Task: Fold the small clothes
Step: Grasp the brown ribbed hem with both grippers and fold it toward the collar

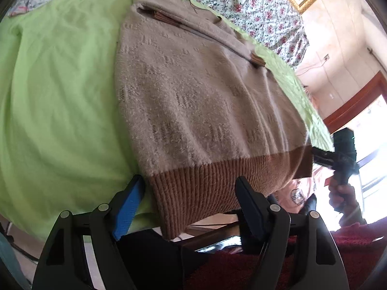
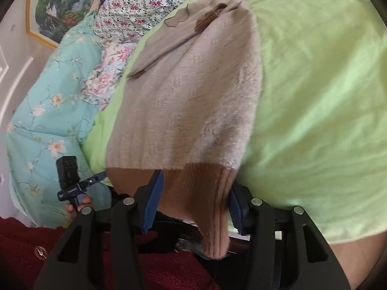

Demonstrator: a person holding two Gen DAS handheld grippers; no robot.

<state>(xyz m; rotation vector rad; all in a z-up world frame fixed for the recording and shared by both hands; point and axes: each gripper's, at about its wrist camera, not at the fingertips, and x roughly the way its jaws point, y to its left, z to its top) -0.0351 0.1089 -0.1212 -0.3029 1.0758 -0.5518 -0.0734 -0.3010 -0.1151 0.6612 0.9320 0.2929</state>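
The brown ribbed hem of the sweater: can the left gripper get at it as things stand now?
Probably yes. The left gripper stands open with the ribbed hem of the sweater between its fingers, hanging over the edge of the green sheet; nothing blocks it.

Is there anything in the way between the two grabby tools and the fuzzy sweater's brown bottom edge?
Nothing visible. The left tool is open with the sweater's brown ribbed hem right between its fingers. The right tool straddles the hem's other corner; nothing lies on the green sheet in between.
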